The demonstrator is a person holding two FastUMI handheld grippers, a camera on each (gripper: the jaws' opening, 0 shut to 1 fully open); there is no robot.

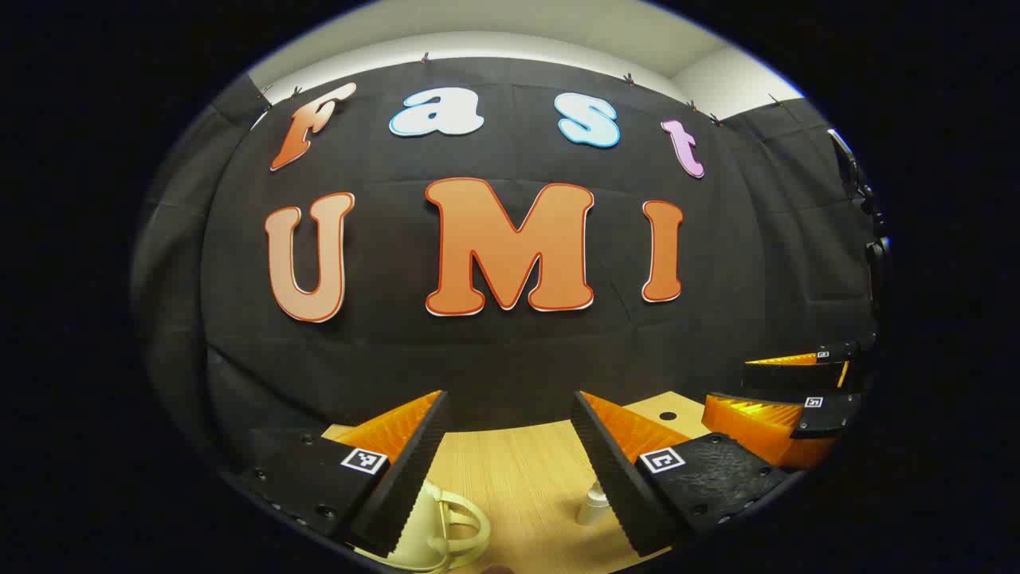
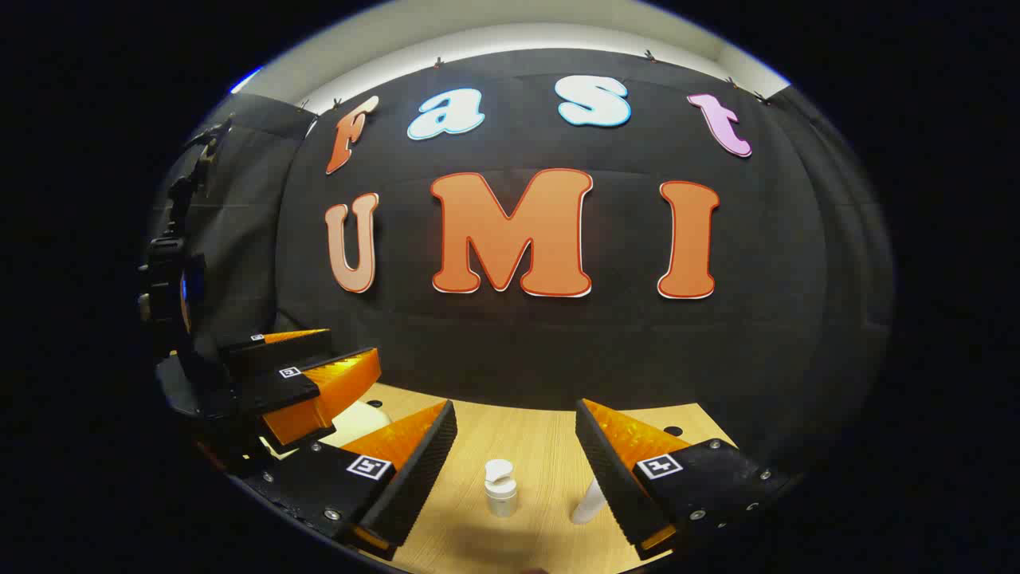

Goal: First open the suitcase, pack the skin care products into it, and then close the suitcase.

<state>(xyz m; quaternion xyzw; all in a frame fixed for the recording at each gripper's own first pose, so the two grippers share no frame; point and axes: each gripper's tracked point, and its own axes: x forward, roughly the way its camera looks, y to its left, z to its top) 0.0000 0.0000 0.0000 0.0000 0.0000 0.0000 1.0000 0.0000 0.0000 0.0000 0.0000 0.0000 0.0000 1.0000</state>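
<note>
Pump bottle (image 2: 501, 488) stands upright on table (image 2: 542, 446).

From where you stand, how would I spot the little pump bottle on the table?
Start at the wooden table below the black cloth wall. In the right gripper view, look between the two fingers of the right hand-held gripper: the pump bottle stands upright there. It is short with a flat pump top, unlike the slim white tube by the right-side finger.
</note>
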